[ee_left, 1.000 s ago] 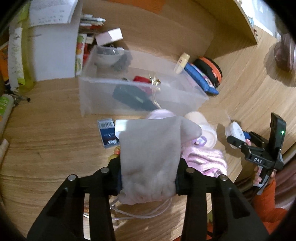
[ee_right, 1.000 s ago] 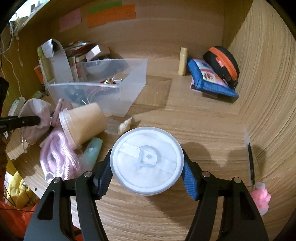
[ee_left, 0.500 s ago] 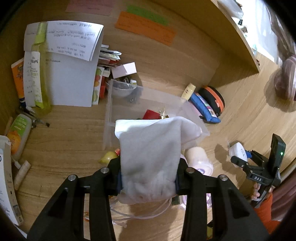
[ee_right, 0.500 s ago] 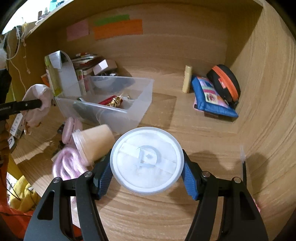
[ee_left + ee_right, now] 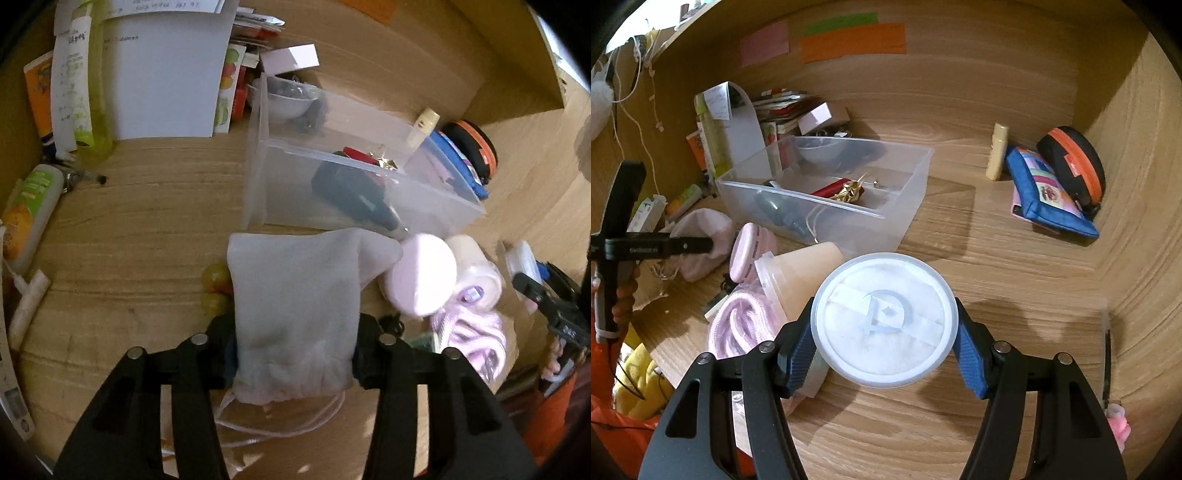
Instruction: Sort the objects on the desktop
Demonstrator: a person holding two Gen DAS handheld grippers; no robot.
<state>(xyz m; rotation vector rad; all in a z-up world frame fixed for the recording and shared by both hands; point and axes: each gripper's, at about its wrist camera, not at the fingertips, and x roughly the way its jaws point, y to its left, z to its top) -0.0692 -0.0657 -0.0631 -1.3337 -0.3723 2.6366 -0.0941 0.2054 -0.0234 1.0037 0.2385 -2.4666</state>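
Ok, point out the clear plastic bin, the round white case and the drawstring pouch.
clear plastic bin [image 5: 908, 206], right wrist view, on its near right wall.
round white case [image 5: 884, 319], right wrist view, on the lid's middle.
drawstring pouch [image 5: 295, 306], left wrist view, on the cloth's middle.

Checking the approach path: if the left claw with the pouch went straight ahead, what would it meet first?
Probably the near wall of the clear bin, directly beyond the pouch held in the left claw. Height above the desk is unclear, so it might pass over the rim.

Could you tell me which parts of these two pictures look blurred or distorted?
Left wrist view: the pale pink round case and pink coiled cord are smeared, while the clear plastic bin is sharper. Right wrist view: mostly sharp; fisheye bends the wooden desk grain into curves.
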